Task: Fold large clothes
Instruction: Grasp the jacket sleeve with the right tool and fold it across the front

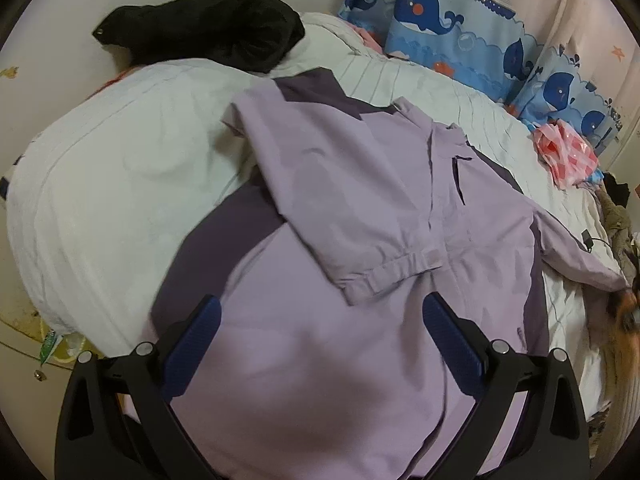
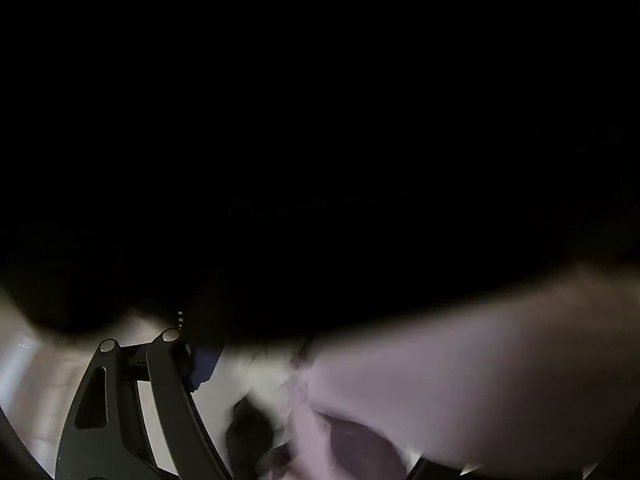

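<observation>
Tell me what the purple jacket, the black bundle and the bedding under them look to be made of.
Purple jacket: smooth matte woven cloth, probably a synthetic shell; it creases crisply, and the cuff has a strap. Black bundle: soft, fuzzy, light-swallowing, likely fleece or plush. Bedding: pale quilted fabric with stitched lines, puffy, possibly cotton.

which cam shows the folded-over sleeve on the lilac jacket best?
Left wrist view. The lilac and dark purple jacket lies spread on the white quilted bedding, with its sleeve folded across the chest, cuff visible. The right wrist view is mostly black; only a blurred patch of lilac fabric shows at the bottom, no sleeve discernible.
</observation>
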The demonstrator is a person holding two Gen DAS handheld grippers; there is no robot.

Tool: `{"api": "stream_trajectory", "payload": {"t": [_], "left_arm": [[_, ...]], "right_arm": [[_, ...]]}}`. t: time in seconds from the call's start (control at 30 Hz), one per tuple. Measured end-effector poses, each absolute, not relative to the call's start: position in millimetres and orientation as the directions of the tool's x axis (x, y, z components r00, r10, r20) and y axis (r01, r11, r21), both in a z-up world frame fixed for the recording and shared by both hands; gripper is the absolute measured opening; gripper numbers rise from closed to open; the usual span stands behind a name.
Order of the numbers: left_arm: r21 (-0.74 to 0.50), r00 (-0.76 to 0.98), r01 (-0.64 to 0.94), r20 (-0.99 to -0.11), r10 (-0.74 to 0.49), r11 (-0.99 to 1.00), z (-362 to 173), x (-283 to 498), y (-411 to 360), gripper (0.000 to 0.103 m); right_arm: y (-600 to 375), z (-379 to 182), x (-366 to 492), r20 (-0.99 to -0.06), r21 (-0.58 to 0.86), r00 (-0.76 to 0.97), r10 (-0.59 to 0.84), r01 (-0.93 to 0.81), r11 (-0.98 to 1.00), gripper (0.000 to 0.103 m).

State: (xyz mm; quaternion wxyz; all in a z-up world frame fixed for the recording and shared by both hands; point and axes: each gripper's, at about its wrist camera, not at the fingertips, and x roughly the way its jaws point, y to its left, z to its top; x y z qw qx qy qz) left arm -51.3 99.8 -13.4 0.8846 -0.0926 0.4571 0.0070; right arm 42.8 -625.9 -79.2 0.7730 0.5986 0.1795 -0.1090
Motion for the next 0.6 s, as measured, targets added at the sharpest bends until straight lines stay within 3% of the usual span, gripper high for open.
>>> {"api": "stream_trajectory", "payload": {"t": [0.03,0.07,0.17,0.27,0.3,0.37,0.43,0.6], "left_arm": [[-0.161,0.575,-0.095,-0.814,-0.077,0.982,-15.3,-45.3,96.3,0.097],[-0.162,0.569,-0.095,-0.818,-0.080,0.982,-16.1,-39.8,93.9,0.097],[-0.160,0.572,-0.099,-0.817,-0.075,0.982,-14.1,-26.9,89.8,0.097],[-0.159,0.584,-0.115,-0.809,-0.063,0.981,-12.1,-18.1,87.5,0.097],[-0.165,0.583,-0.117,-0.810,-0.067,0.979,-13.0,-16.7,88.1,0.097],[-0.188,0.573,-0.119,-0.815,-0.087,0.975,-15.5,-16.0,86.6,0.097],[-0.208,0.561,-0.111,-0.820,-0.112,0.972,-17.1,-20.2,85.4,0.097],[-0.183,0.586,-0.098,-0.805,-0.092,0.978,-0.1,-44.4,92.7,0.097]], "right_arm": [[-625.9,-63.6,64.0,-0.403,0.872,0.913,0.067,0.361,0.330,0.029],[-624.3,-33.3,86.5,-0.383,0.845,0.920,0.076,0.316,0.432,0.023],[-615.0,68.0,117.5,-0.220,0.701,0.972,0.079,0.101,0.706,0.022],[-608.9,106.5,128.6,-0.200,0.578,0.979,0.049,0.077,0.813,0.021],[-636.4,104.8,138.9,-0.294,0.520,0.950,-0.101,0.247,0.818,0.032],[-679.9,72.8,146.4,-0.464,0.583,0.876,-0.129,0.412,0.700,0.060],[-706.4,29.0,132.7,-0.627,0.579,0.768,-0.133,0.573,0.581,0.060],[-651.1,24.7,83.7,-0.630,0.469,0.763,-0.142,0.520,0.714,0.061]]}}
